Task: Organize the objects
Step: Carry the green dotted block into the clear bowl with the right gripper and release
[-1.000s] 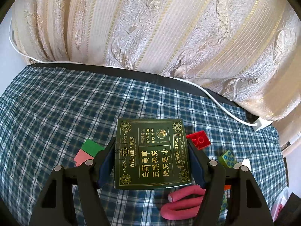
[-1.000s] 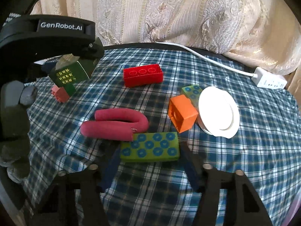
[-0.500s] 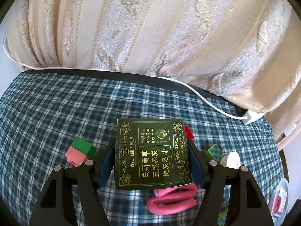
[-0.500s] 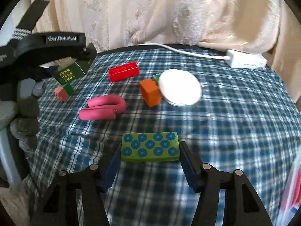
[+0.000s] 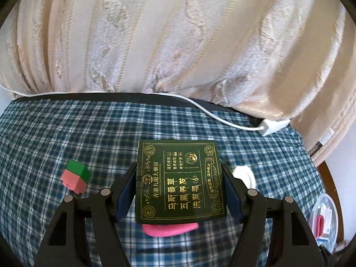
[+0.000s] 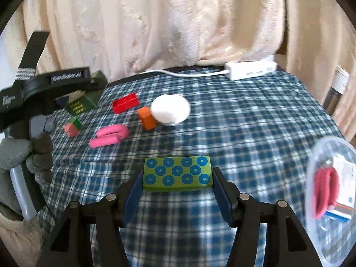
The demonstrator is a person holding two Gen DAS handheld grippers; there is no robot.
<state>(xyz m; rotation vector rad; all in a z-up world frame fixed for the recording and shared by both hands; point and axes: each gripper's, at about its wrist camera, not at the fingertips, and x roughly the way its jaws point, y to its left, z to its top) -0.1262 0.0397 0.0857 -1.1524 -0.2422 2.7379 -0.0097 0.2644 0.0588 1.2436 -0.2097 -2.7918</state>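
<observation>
My left gripper [image 5: 178,189] is shut on a dark green soap box [image 5: 180,173] with gold lettering and holds it above the checked tablecloth. In the right wrist view that box [image 6: 81,105] hangs at the far left under the left gripper, which a gloved hand [image 6: 33,155] holds. My right gripper [image 6: 178,178] is shut on a green block with blue circles [image 6: 176,172], its pads against the block's two short ends, off the cloth.
On the cloth lie a red brick [image 6: 125,105], an orange block [image 6: 146,118], a white disc [image 6: 170,110], a pink U-shaped piece [image 6: 110,135] and a pink-and-green block [image 6: 72,126]. A clear container [image 6: 310,178] with items stands at right. A power strip [image 6: 251,67] lies by the curtain.
Both grippers have risen with their loads. The right one pulled back and swung right, bringing the clear container into view. In the left view the red brick has slipped behind the box.
</observation>
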